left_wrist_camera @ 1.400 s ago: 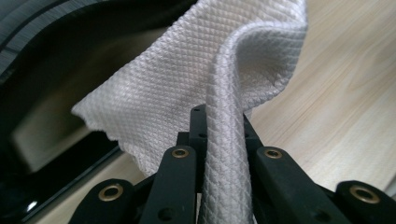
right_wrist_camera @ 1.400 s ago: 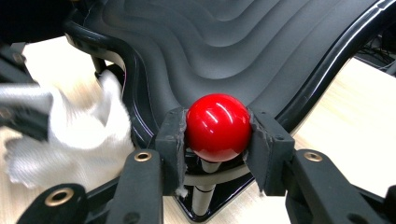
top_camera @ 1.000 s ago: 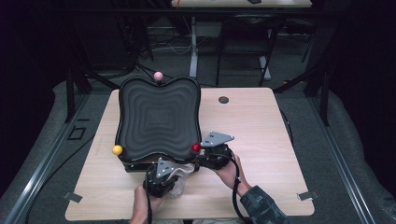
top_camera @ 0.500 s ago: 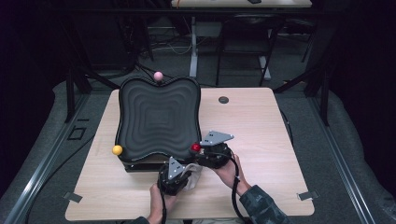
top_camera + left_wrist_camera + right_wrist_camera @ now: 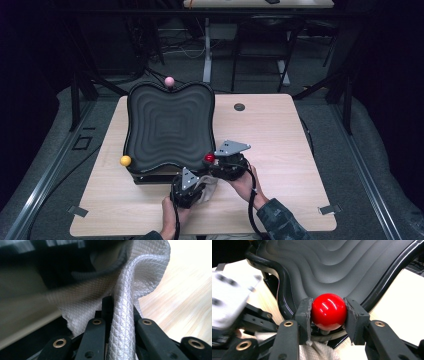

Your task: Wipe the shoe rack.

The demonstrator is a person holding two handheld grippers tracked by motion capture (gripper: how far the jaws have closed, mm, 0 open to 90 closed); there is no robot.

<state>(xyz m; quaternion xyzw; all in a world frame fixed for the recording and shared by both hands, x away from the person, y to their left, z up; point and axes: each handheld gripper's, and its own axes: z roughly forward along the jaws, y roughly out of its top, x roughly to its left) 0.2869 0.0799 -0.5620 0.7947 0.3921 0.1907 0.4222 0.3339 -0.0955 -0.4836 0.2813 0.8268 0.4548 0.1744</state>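
Note:
A black wavy-surfaced board (image 5: pixel 167 127) sits on the wooden table (image 5: pixel 280 135), with a pink ball (image 5: pixel 169 81) at its far edge and a yellow ball (image 5: pixel 125 160) at its near left corner. At its near right corner, my right gripper (image 5: pixel 216 161) is shut on a red ball (image 5: pixel 209 158). In the right gripper view both pads squeeze the red ball (image 5: pixel 327 307) in my right gripper (image 5: pixel 329 313) against the board's rim (image 5: pixel 284 302). My left gripper (image 5: pixel 189 181) is shut on a white woven cloth (image 5: pixel 206 186) just below the board. The cloth (image 5: pixel 147 272) rises in a fold between the shut jaws of my left gripper (image 5: pixel 117 305).
A small black disc (image 5: pixel 239 107) lies on the table right of the board. Bare wood stretches to the right and along the front edge. Dark metal stands (image 5: pixel 75 95) and grey floor surround the table. The left gripper (image 5: pixel 229 302) appears blurred in the right gripper view.
My left gripper has shifted slightly right with the cloth, closer to the right gripper. The right gripper and red ball have stayed put.

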